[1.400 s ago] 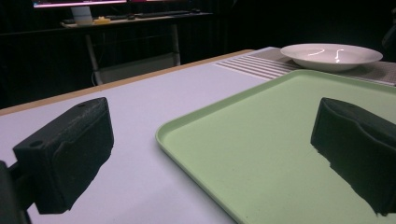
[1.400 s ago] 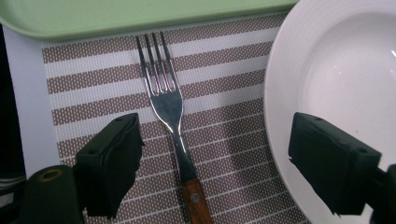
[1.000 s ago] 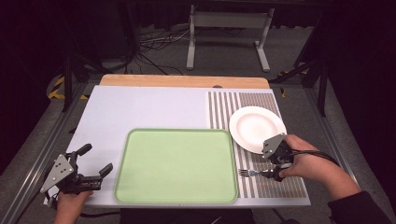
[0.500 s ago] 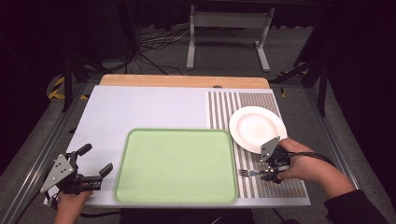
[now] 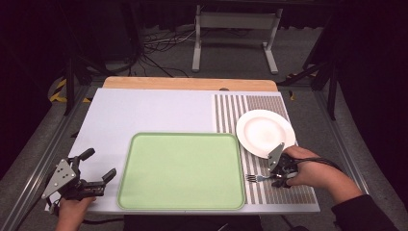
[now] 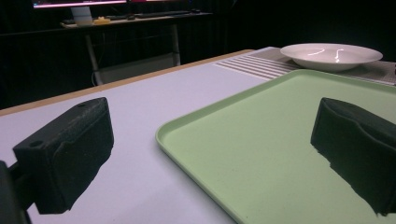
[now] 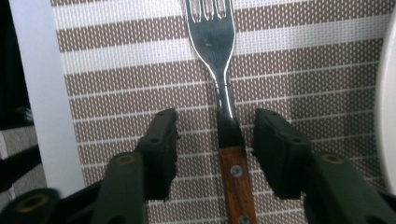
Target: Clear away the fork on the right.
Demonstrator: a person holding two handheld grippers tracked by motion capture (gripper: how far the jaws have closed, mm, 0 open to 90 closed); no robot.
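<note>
A fork [image 7: 210, 32] with a wooden handle lies on the brown-striped placemat [image 7: 116, 60], tines pointing away from me. My right gripper [image 7: 215, 126] is open and low over it, one jaw on each side of the handle with a gap at both. From above, the fork [image 5: 253, 178] sits just right of the green tray [image 5: 183, 171], with the right gripper [image 5: 278, 177] at its handle end. My left gripper [image 5: 100, 163] rests open at the table's front left, beside the tray. Its wide-apart fingers [image 6: 70, 149] frame the tray's near corner [image 6: 161, 135].
A white plate [image 5: 265, 132] stands on the placemat [image 5: 250, 108] just behind the right gripper, and shows far off as the plate [image 6: 331, 53] past the tray. The white tabletop [image 5: 144, 113] stretches behind the tray. The table's front edge is close to both hands.
My right gripper has crept slightly toward me and lower over the fork's handle. The left gripper, fork, tray and plate have not moved.
</note>
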